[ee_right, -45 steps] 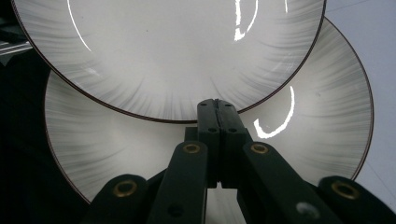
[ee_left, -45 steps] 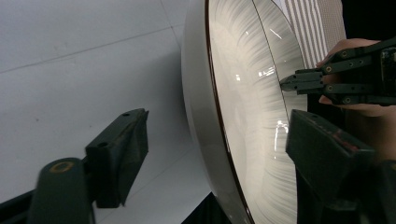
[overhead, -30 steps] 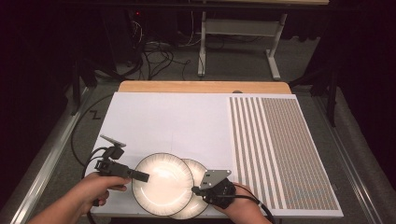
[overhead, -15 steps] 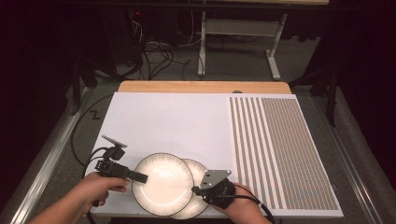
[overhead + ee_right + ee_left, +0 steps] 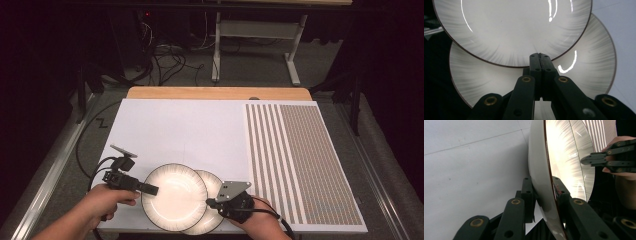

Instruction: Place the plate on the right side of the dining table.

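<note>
Two white plates with dark rims overlap at the table's front edge. The upper plate (image 5: 174, 196) lies partly over the lower plate (image 5: 214, 184). My left gripper (image 5: 150, 189) is shut on the upper plate's left rim; in the left gripper view that rim (image 5: 541, 170) sits edge-on between the jaws of my left gripper (image 5: 542, 182). My right gripper (image 5: 210, 203) comes in from the right, jaws shut together with nothing between them. In the right gripper view my right gripper (image 5: 539, 55) has its tips at the upper plate's (image 5: 511, 27) near edge, above the lower plate (image 5: 589, 60).
The white tabletop (image 5: 180, 130) stretches away behind the plates. A striped mat (image 5: 300, 160) covers the table's right third. A wooden strip (image 5: 215, 93) runs along the far edge. Cables and a desk frame stand on the floor beyond.
</note>
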{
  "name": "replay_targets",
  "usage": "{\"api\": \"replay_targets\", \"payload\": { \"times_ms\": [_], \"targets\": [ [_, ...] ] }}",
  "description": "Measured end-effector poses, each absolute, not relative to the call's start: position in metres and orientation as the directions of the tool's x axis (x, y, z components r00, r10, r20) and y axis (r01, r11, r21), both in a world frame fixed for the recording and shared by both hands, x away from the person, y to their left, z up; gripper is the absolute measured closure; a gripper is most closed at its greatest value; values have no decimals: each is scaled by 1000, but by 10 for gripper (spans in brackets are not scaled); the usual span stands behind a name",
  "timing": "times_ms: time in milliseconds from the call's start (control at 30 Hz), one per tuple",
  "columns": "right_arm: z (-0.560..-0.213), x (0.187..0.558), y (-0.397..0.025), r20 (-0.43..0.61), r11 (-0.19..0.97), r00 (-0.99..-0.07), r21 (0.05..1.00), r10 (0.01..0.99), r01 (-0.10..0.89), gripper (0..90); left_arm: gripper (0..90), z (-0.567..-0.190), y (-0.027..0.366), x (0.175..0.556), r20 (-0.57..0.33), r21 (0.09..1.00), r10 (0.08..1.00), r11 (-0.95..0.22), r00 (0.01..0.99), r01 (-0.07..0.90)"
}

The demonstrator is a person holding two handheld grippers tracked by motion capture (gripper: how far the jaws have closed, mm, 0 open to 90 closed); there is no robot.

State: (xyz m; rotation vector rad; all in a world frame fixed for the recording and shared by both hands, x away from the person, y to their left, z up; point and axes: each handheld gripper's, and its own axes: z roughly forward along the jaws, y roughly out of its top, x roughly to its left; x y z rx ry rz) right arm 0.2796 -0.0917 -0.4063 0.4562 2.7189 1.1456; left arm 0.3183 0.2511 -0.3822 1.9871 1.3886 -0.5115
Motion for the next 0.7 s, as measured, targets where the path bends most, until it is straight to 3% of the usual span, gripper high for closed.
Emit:
{"api": "replay_targets", "payload": {
  "times_ms": [700],
  "targets": [
    [-395, 294, -129, 21, 510, -872, 805, 488, 304, 728, 786, -377, 249, 319, -628, 338, 669, -227, 398, 913]
  ]
}}
